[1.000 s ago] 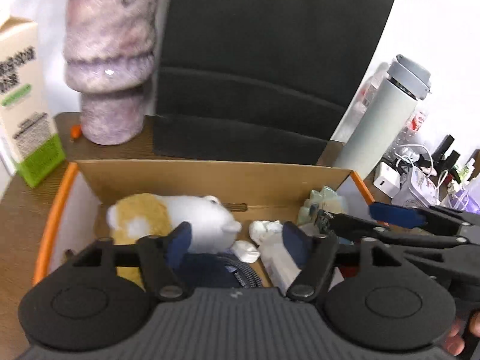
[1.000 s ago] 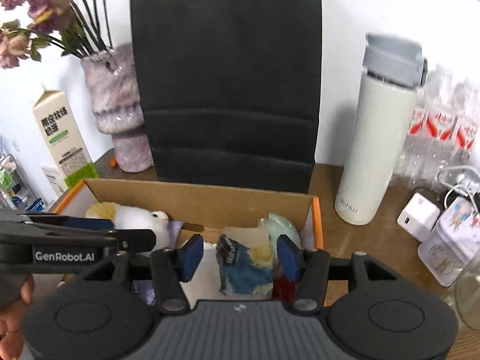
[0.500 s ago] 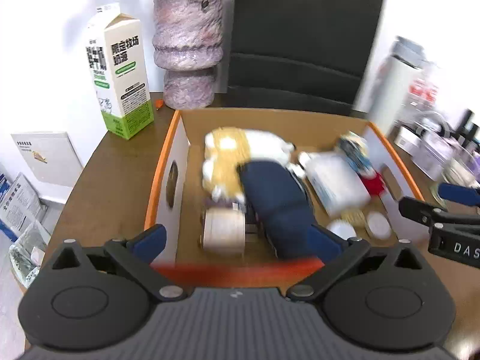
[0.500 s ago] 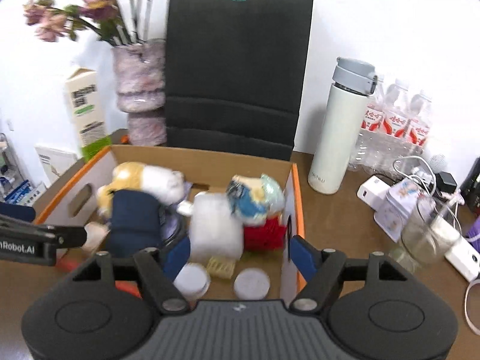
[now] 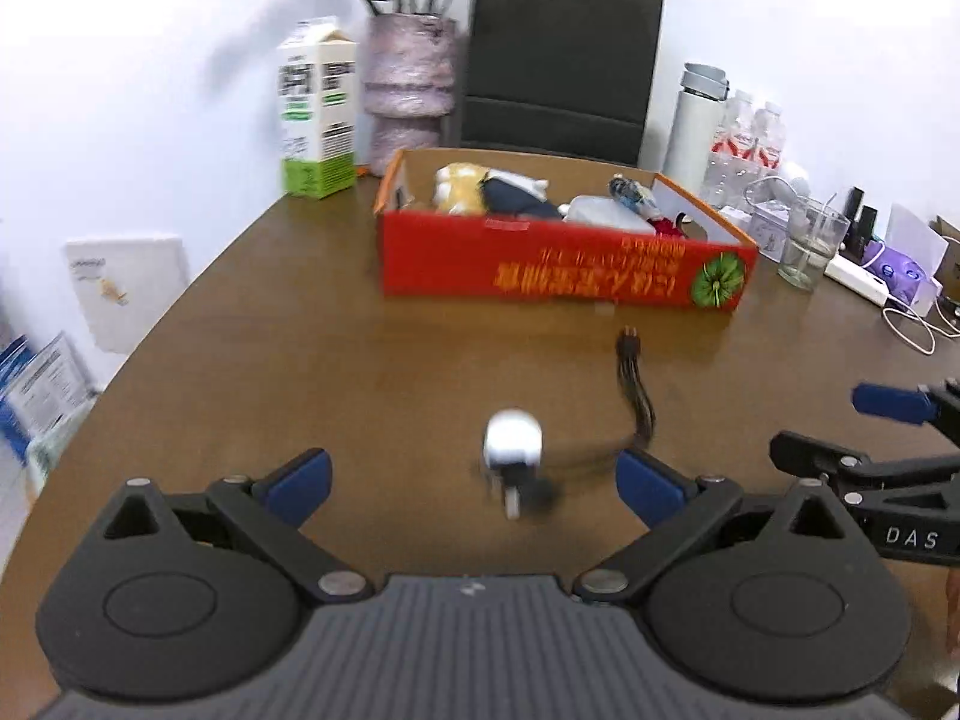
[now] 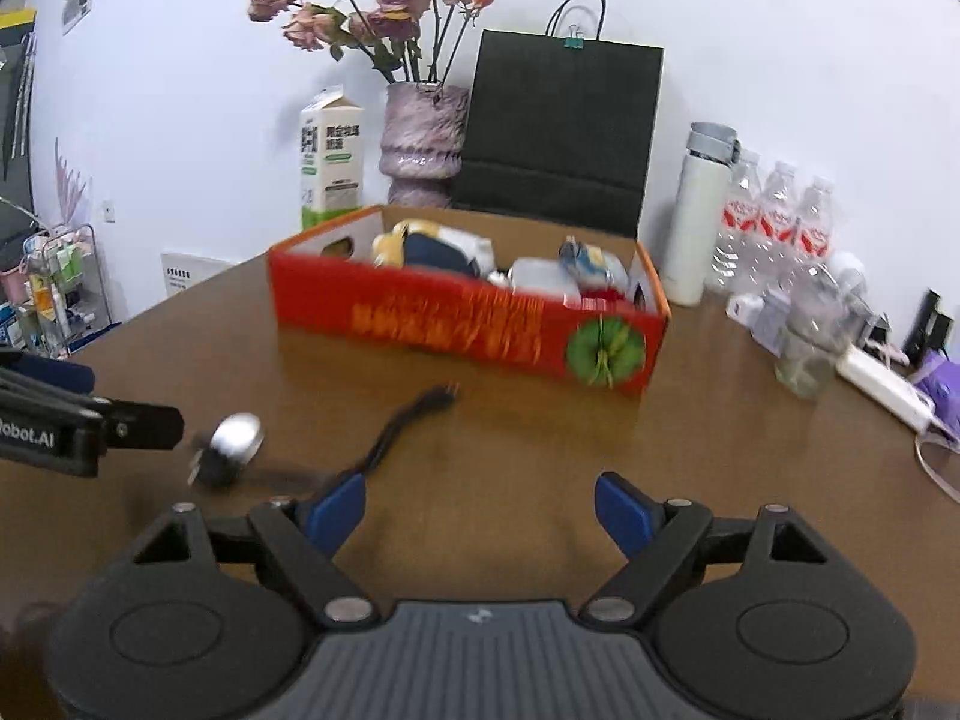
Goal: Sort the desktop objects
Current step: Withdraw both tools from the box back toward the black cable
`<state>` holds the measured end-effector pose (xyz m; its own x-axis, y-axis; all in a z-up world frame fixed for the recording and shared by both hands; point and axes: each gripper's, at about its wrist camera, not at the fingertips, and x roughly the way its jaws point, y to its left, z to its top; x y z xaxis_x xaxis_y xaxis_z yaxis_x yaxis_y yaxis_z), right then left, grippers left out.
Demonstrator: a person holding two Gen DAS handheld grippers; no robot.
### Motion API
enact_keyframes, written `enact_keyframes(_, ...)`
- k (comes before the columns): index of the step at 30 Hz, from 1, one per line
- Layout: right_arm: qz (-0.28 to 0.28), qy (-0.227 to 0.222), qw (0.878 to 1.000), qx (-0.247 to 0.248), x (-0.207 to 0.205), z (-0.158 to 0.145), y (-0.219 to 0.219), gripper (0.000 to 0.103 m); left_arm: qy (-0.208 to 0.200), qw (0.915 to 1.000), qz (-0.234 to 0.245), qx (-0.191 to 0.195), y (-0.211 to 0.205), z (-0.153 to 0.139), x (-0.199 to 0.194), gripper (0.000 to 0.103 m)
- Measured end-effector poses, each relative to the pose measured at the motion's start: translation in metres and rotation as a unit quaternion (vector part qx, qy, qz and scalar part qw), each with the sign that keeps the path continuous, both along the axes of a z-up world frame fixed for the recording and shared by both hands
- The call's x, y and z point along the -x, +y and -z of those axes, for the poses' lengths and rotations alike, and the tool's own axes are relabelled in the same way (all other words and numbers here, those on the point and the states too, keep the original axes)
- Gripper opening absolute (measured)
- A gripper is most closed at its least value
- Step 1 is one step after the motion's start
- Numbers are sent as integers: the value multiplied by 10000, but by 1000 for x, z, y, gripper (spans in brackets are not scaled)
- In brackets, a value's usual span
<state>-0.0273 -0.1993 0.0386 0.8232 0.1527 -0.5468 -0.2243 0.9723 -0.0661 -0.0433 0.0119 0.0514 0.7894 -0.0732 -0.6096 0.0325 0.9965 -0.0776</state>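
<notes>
A red cardboard box [image 5: 558,267] [image 6: 468,330] stands on the brown table, holding a plush toy [image 5: 462,192], a dark blue item and other small things. In front of it lie a white charger plug [image 5: 513,447] [image 6: 231,441] and a black cable [image 5: 636,384] [image 6: 408,420]. My left gripper [image 5: 474,483] is open, and the plug lies between its fingertips. My right gripper [image 6: 480,507] is open and empty, just right of the cable's near end.
A milk carton [image 5: 315,114], a pink vase of flowers [image 6: 423,144] and a black paper bag [image 6: 561,132] stand behind the box. A white flask [image 6: 696,213], water bottles [image 6: 774,210], a glass [image 5: 810,246] and chargers crowd the right side.
Both grippers have pulled back from over the box to low over the table in front of it. The plug and cable have come into view.
</notes>
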Motion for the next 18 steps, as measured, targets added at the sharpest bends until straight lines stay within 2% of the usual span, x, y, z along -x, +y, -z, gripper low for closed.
enact_keyframes(4,206,-7,9992,-345,59,14,-7,83,-158,9990,-373,163,-2,15,66,103)
enact_keyframes(9,289,-124,9992,-252,128,30,-13,83,-247,9982,-456,-291,-5,26,123,103)
enact_keyframes(13,428,-60,9987,-286,135,31,-17,83,-451,9970,-511,-354,-2,17,120,103)
enact_keyframes(18,426,-164,9984,-334,122,28,-15,81,-566,9978,-289,-195,1,14,86,101)
